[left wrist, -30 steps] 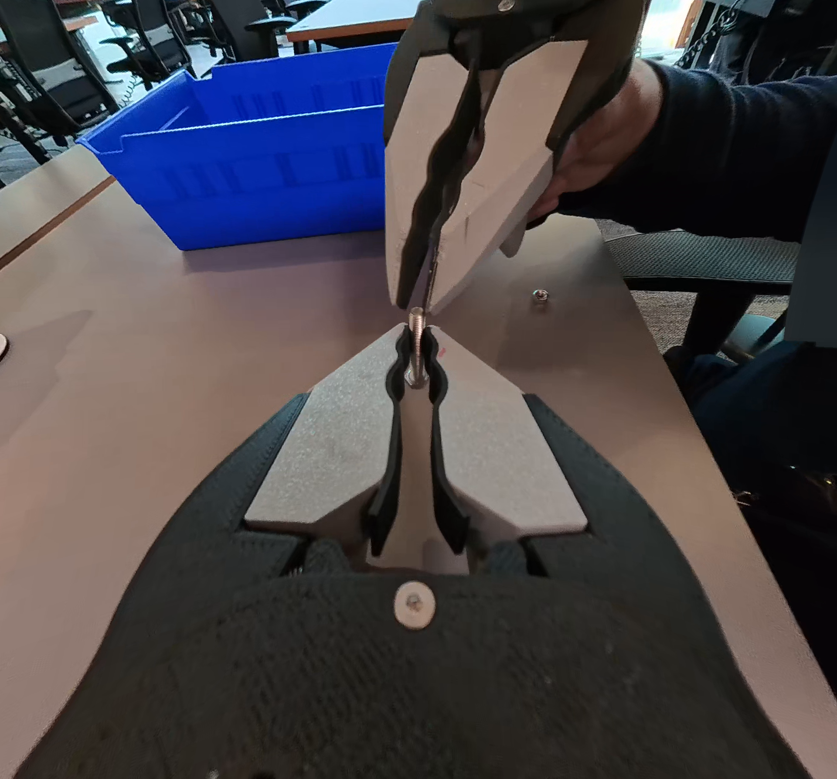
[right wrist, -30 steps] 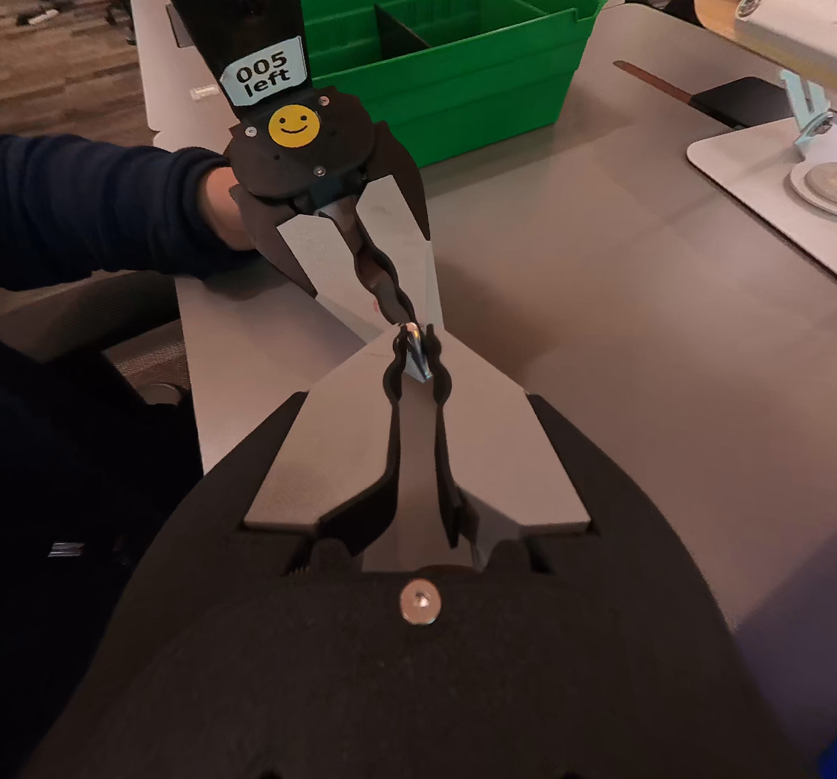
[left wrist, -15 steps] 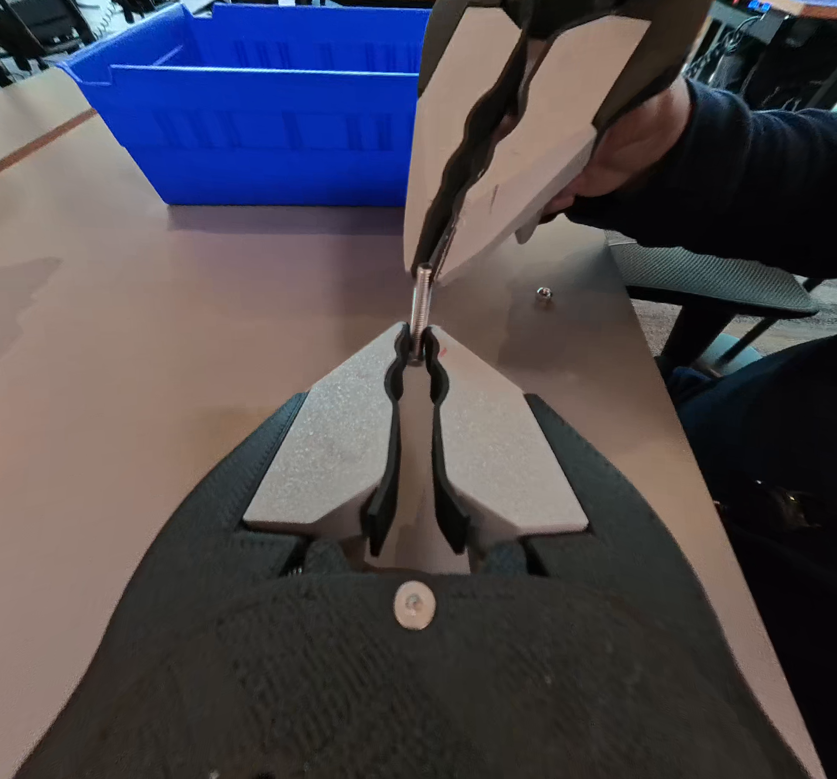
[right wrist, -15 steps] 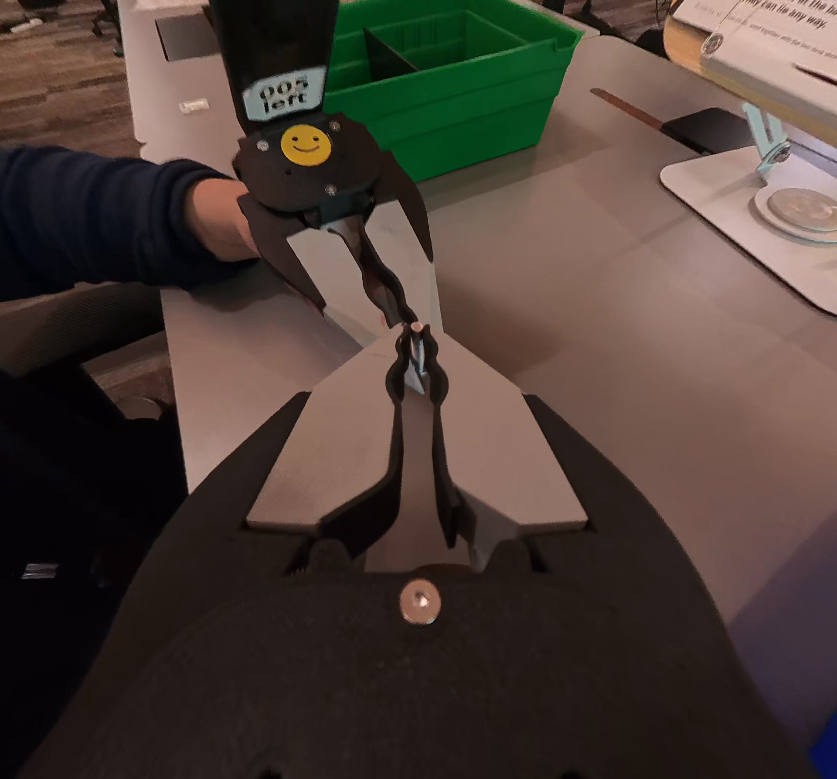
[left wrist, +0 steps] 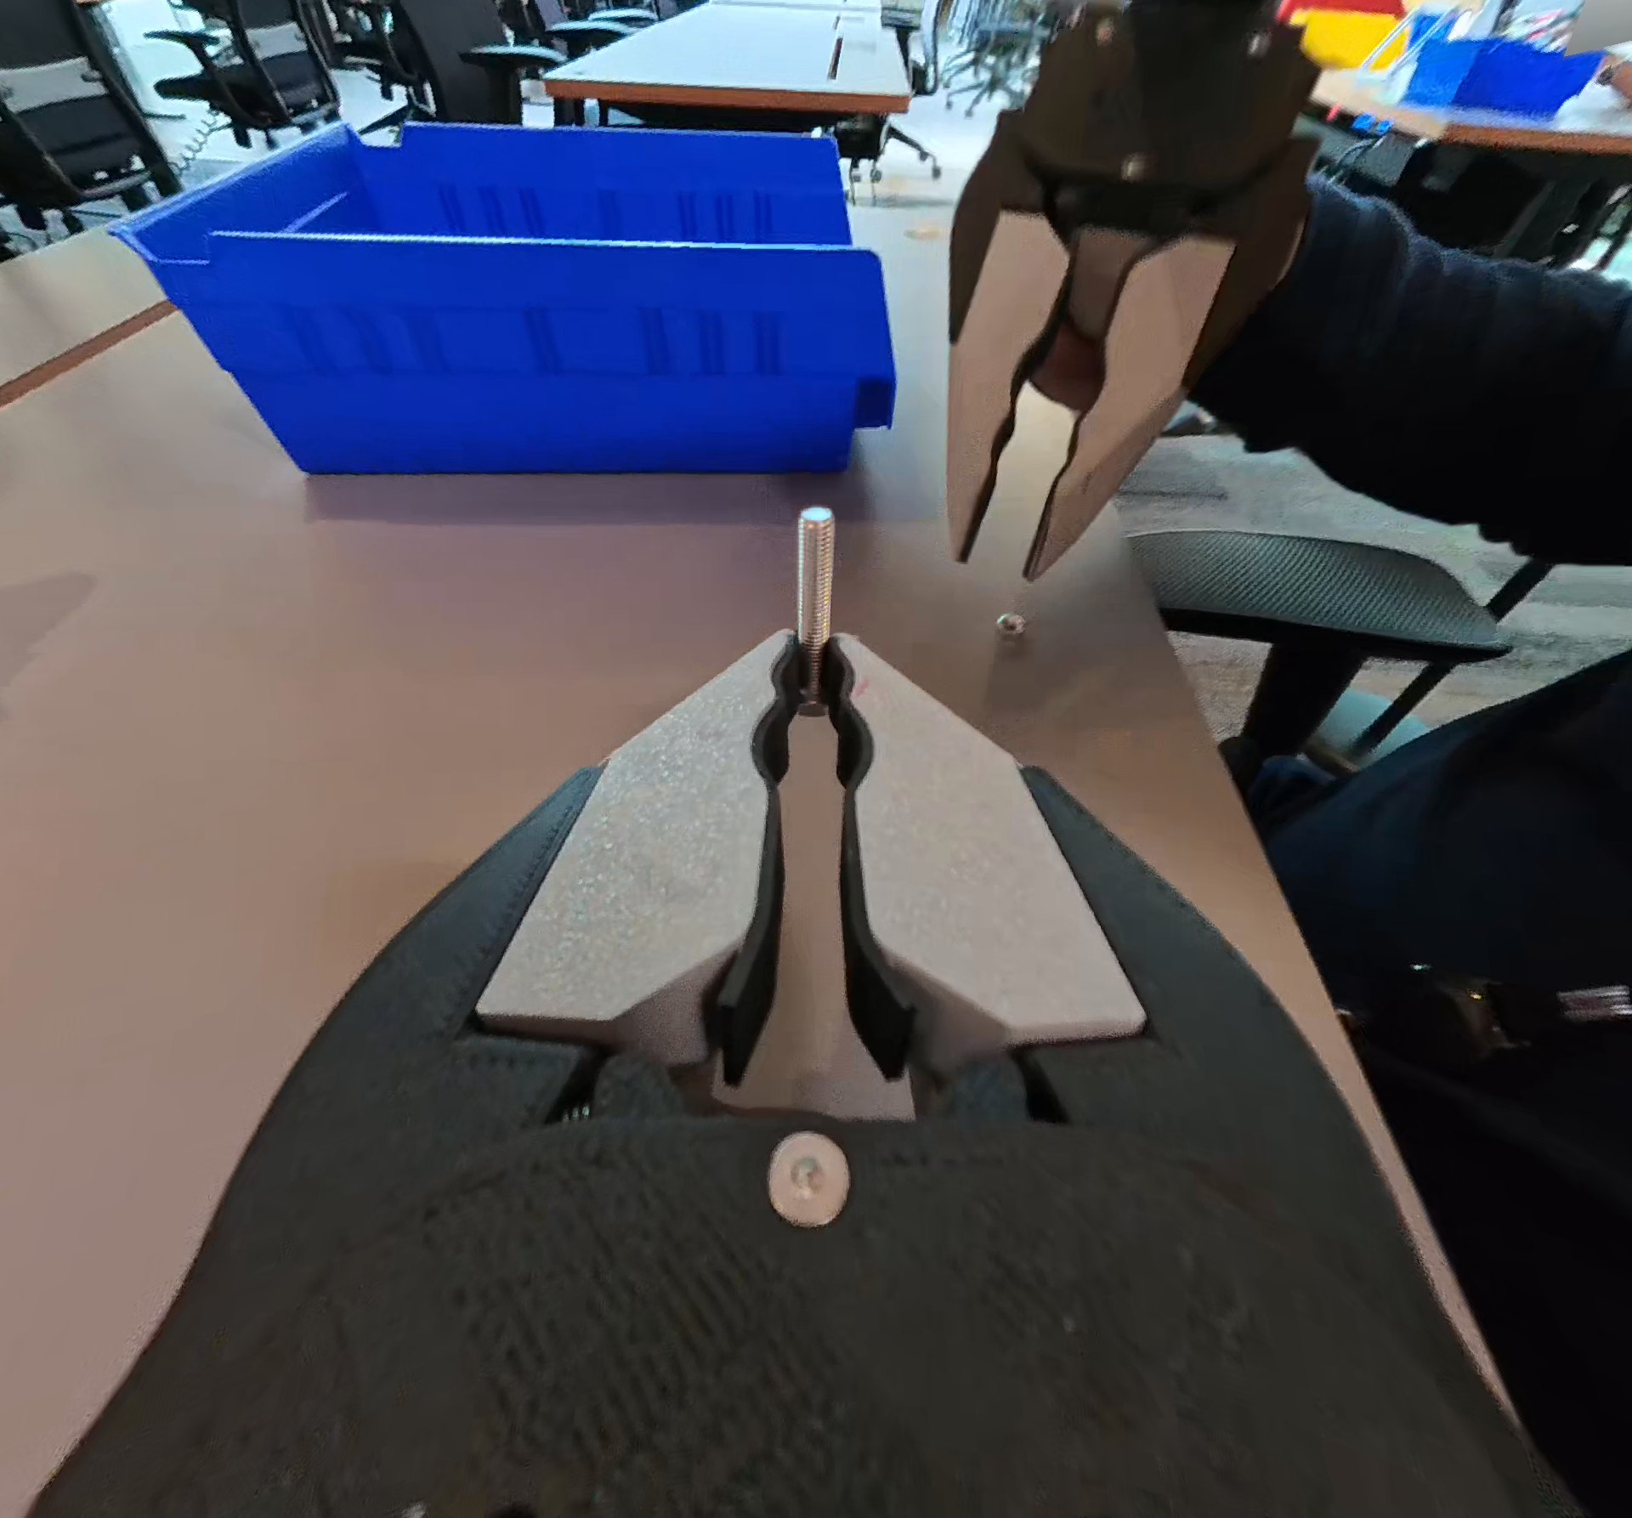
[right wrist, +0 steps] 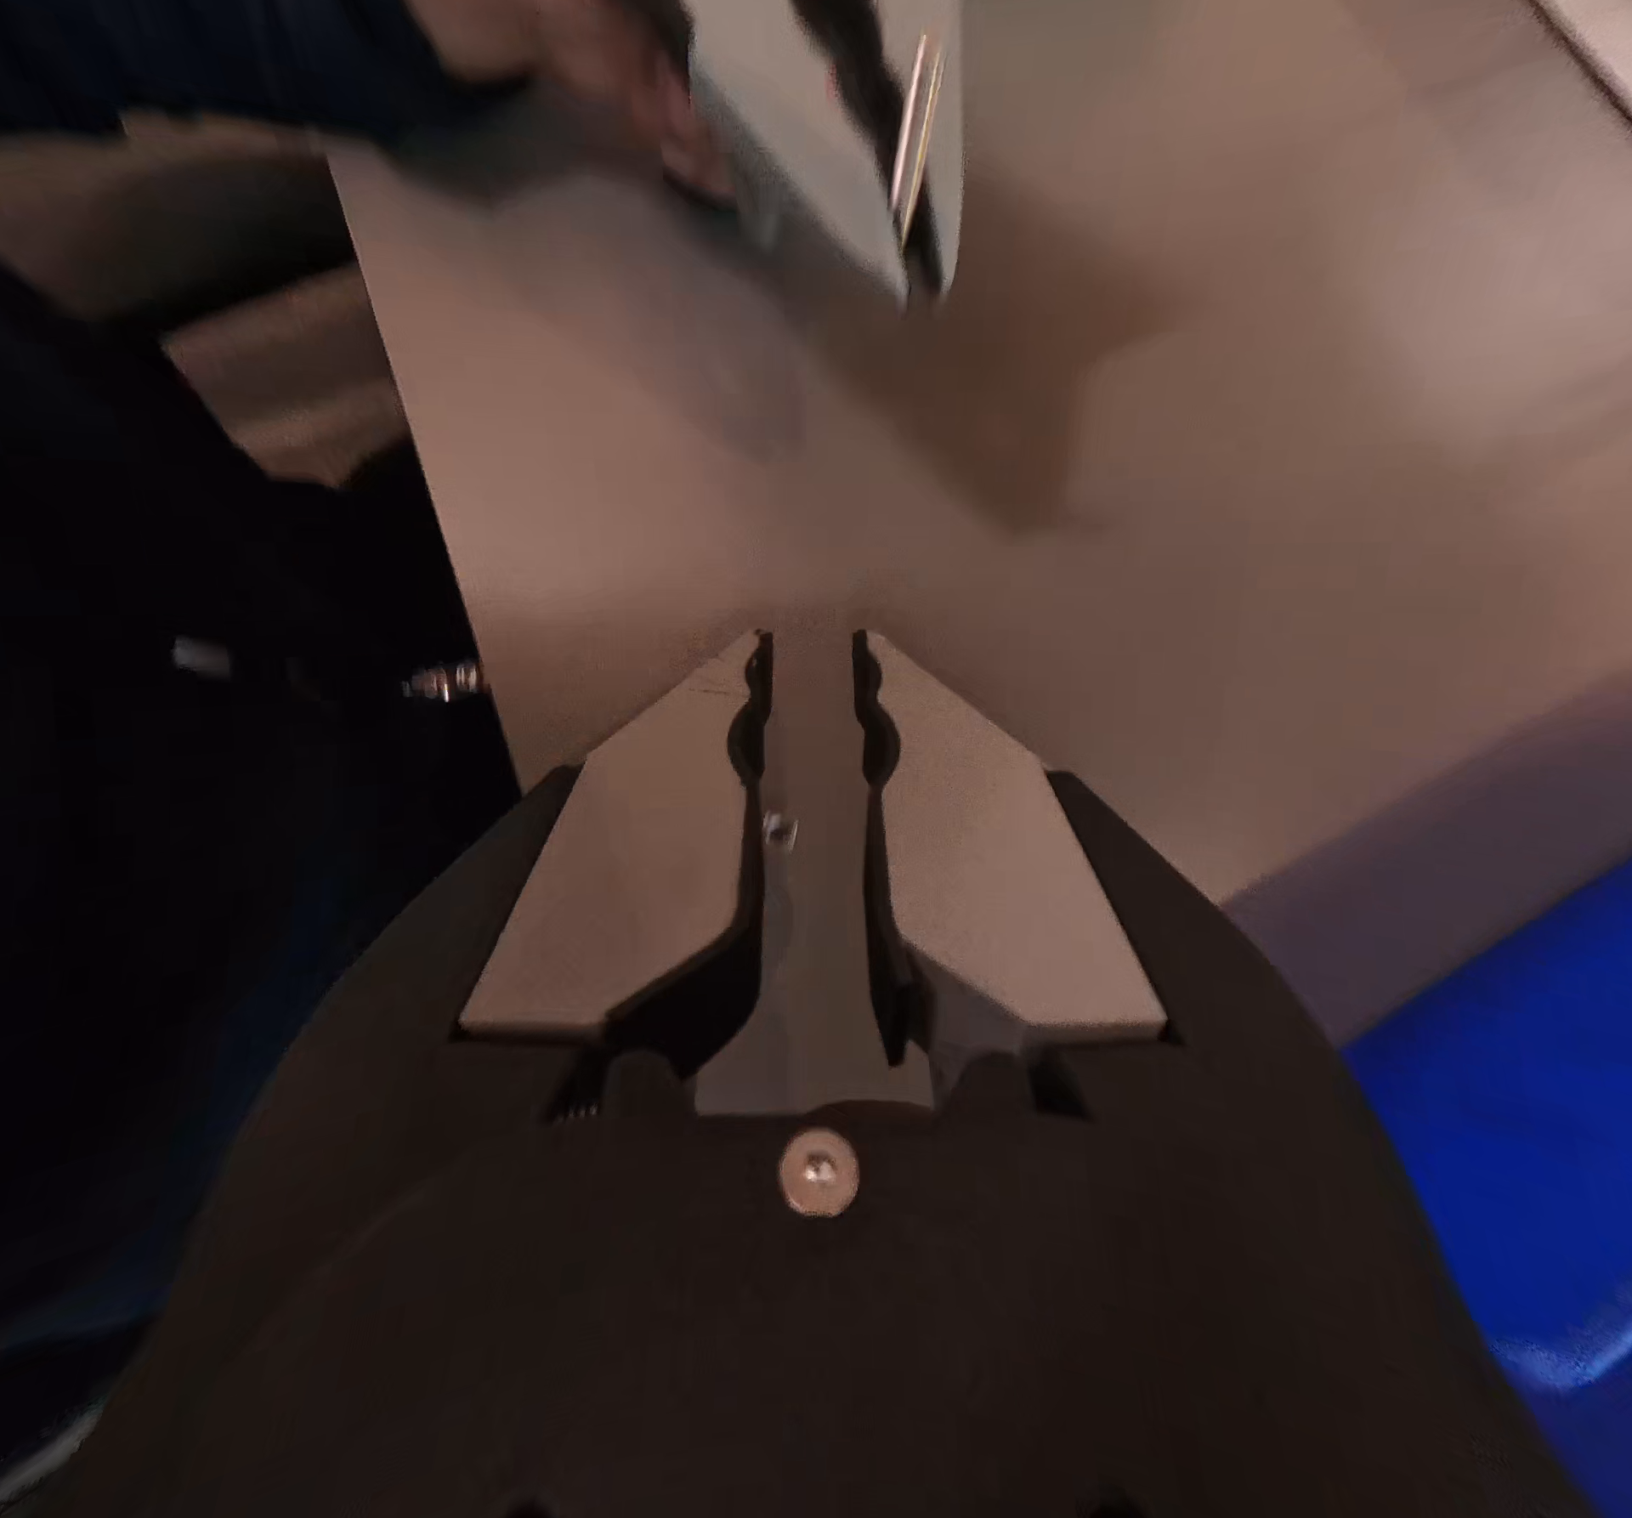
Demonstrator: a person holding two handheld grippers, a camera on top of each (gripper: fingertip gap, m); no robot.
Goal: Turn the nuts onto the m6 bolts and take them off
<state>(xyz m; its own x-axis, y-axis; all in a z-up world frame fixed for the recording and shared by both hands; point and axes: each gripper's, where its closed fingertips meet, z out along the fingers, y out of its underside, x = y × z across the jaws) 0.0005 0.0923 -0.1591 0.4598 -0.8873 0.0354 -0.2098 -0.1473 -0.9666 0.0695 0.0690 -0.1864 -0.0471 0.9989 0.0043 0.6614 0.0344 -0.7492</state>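
My left gripper (left wrist: 812, 668) is shut on the lower end of a silver M6 bolt (left wrist: 815, 579), which stands upright above the table with its thread bare. My right gripper (left wrist: 998, 566) hangs open to the right of the bolt, just above a small nut (left wrist: 1009, 623) lying on the table near its right edge. In the blurred right wrist view my right gripper (right wrist: 811, 645) is open, and a small shiny nut (right wrist: 777, 831) shows between the fingers; I cannot tell whether it rests on the table. The left gripper with the bolt (right wrist: 918, 116) is at the top.
A blue bin (left wrist: 530, 310) stands on the brown table (left wrist: 353, 681) behind the bolt and also shows in the right wrist view (right wrist: 1501, 1166). A person's dark sleeve (left wrist: 1431, 363) and a mesh chair (left wrist: 1307, 592) are off the table's right edge. Across from one pair of fingers to the other is roughly 8 cm.
My right gripper was shut at the bolt's tip; it has let go, opened and moved off to the right. The bolt stays in my left gripper, its top now free.
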